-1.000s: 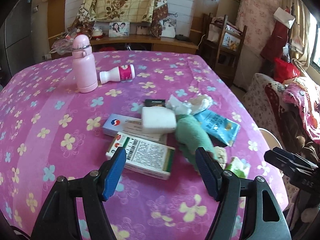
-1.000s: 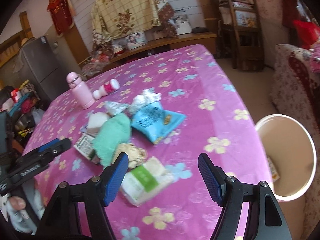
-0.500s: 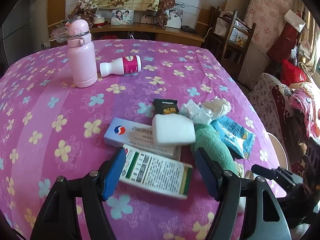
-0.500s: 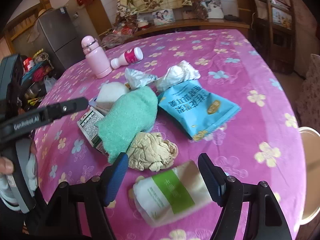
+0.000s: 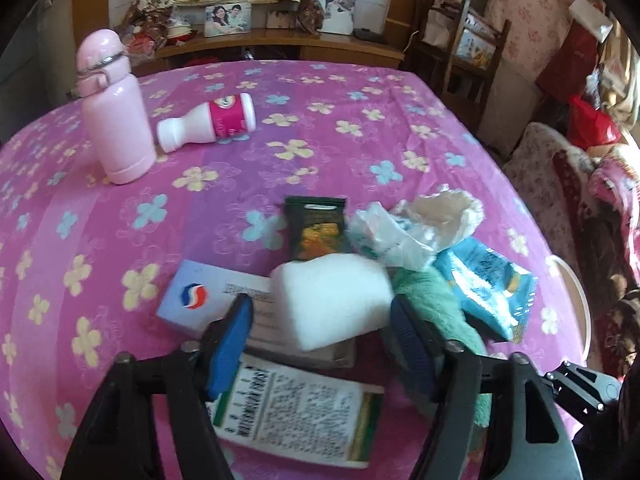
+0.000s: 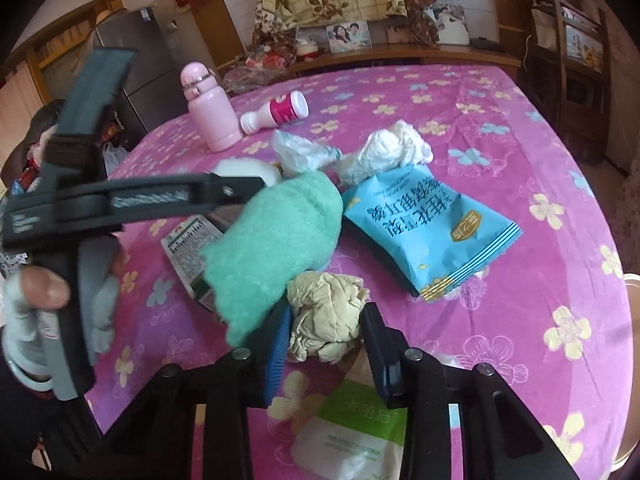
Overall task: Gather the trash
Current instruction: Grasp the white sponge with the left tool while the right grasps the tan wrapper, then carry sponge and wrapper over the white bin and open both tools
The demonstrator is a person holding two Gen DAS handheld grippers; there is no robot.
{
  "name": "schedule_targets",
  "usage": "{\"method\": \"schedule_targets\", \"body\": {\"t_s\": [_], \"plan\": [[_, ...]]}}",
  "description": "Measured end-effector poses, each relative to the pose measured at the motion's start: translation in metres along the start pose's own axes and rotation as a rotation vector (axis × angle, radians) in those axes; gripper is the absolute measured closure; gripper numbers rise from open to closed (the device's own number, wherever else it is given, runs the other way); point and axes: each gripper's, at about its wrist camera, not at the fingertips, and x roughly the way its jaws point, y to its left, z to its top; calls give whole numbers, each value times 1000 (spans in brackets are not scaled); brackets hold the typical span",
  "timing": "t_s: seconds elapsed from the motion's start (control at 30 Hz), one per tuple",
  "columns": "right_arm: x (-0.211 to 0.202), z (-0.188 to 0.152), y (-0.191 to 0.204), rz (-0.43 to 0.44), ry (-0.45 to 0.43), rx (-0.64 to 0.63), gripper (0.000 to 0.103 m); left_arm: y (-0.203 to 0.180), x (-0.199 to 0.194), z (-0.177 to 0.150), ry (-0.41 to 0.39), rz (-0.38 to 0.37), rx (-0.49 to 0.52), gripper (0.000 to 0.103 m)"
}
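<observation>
Trash lies heaped on the pink flowered tablecloth [image 5: 320, 128]. My right gripper [image 6: 326, 344] is closing, and its blue pads touch both sides of a crumpled beige paper ball [image 6: 324, 312]. A white-and-green wipes pack [image 6: 352, 428] lies under it. My left gripper [image 5: 320, 340] is also closing, over a white sponge block [image 5: 332, 304]. The block sits between the pads on a blue-and-white medicine box [image 5: 196, 300], and a gap shows at the left pad. A green-and-white box [image 5: 296, 408] lies below the jaws.
A green cloth [image 6: 276, 240], a blue snack packet [image 6: 424, 224], white crumpled tissue [image 6: 392, 148] and a dark sachet [image 5: 318, 232] crowd the pile. A pink flask [image 5: 116, 112] and a tipped white-and-pink bottle [image 5: 208, 122] stand behind. A bin rim [image 5: 576, 300] shows past the table's right edge.
Both grippers came forward and down onto the pile. The right jaws narrowed onto the beige paper ball, and the left jaws narrowed around the white sponge block.
</observation>
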Motion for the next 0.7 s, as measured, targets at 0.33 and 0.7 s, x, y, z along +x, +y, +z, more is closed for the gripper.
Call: {"method": "schedule_targets", "body": {"t_s": [0.33,0.7], "plan": [[-41,-2,-7,-20,-81,32,67,0,-43,-6,-82,-27,2,71],[-87,-8,-10,-35,-161,67,67,-25,-87,-19,-129,-66,52,73]]}}
